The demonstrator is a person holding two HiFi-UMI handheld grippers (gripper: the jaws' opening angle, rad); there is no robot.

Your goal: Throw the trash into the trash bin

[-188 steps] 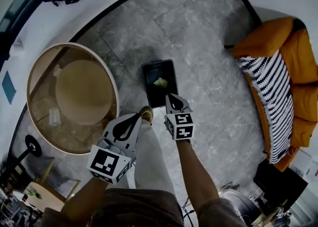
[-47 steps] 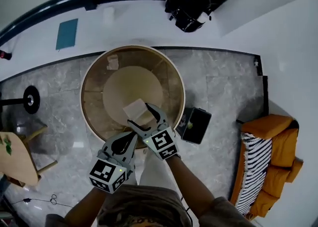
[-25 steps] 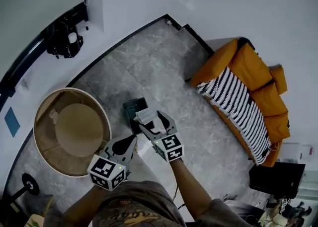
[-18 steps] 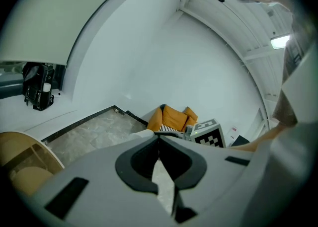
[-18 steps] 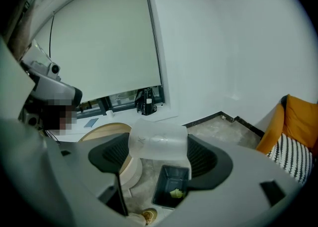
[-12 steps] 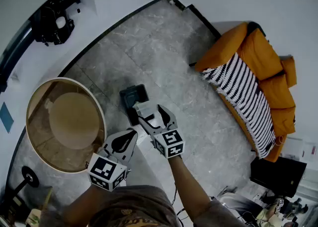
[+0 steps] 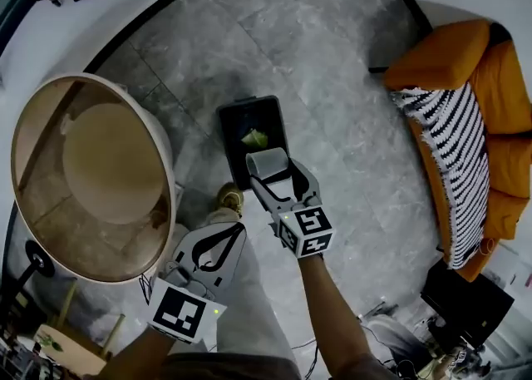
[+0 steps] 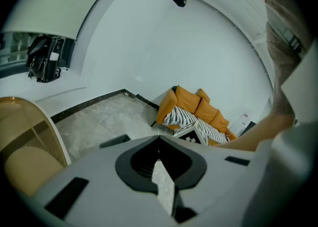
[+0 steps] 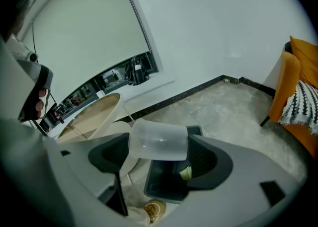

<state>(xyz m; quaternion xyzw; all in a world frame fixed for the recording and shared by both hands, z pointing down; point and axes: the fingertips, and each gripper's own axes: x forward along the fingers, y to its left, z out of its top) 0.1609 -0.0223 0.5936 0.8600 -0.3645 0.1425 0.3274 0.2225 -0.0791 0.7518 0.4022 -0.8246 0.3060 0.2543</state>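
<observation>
A black rectangular trash bin (image 7: 249, 116) stands on the grey floor with a green scrap (image 7: 253, 137) lying inside it. My right gripper (image 7: 278, 177) is shut on a translucent plastic cup (image 7: 268, 162), held on its side over the bin's near edge. The right gripper view shows the cup (image 9: 159, 140) pinched between both jaws, with the bin (image 9: 161, 184) and green scrap (image 9: 185, 173) right below. My left gripper (image 7: 212, 245) hangs lower left of the bin, shut and empty. Its closed jaws (image 8: 161, 171) point toward the far wall.
A round glass-and-wood table (image 7: 108, 162) stands close to the left of the bin. An orange sofa with a striped throw (image 7: 465, 120) stands at the right. The person's shoe (image 7: 230, 198) is beside the bin's near corner. Grey stone floor surrounds the bin.
The right gripper has carried the cup from the table round to the bin, and it now hangs over the bin's near edge. The left gripper stays shut and has dropped lower.
</observation>
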